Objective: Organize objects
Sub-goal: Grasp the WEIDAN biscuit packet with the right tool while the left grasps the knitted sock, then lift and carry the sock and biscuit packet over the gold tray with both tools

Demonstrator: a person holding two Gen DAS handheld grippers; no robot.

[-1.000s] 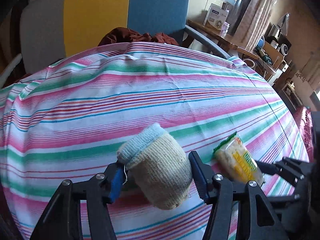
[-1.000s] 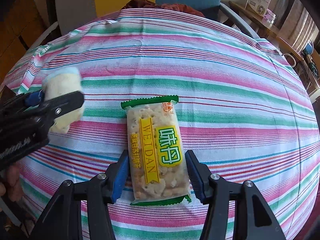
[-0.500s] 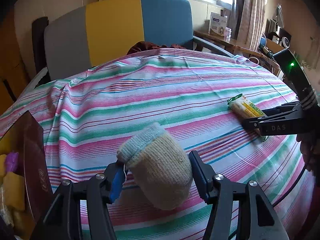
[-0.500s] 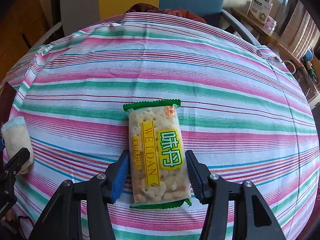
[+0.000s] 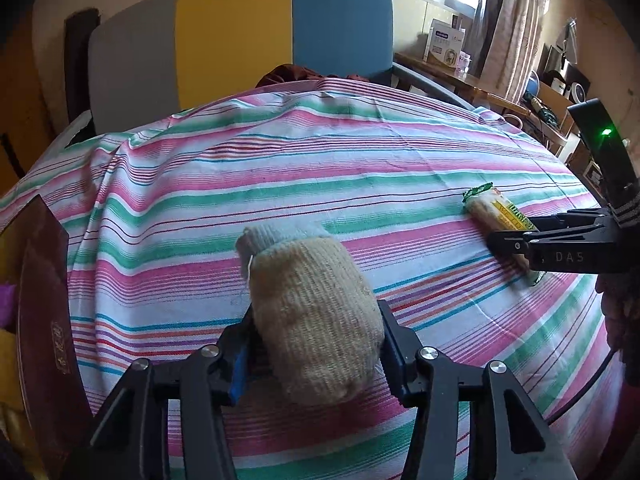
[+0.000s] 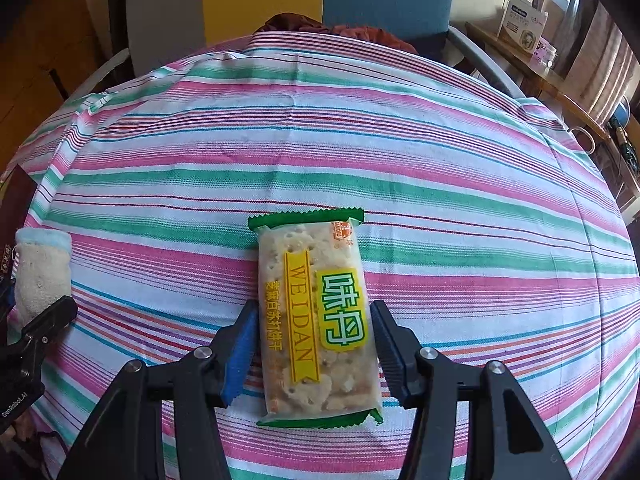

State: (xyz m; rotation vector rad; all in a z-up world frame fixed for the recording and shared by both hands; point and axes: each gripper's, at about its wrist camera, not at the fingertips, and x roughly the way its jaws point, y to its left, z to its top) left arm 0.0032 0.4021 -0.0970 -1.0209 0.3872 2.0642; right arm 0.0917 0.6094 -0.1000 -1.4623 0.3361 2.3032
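Striped tablecloth [image 5: 320,168], left gripper [image 5: 316,350] clamping knitted sock [image 5: 312,312], right gripper [image 6: 314,344] gripping cracker packet [image 6: 316,312].

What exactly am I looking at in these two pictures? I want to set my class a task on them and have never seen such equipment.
No robot here: a person holds a black two-finger gripper in each hand, each with a wide-angle camera looking along its fingers. In the left camera's picture, the left gripper is closed on a rolled beige knitted sock with a pale blue cuff. In the right camera's picture, the right gripper clasps a clear cracker packet with green ends and a yellow label. Below lies a pink, green and white striped cloth. A dark red box stands at the left edge.
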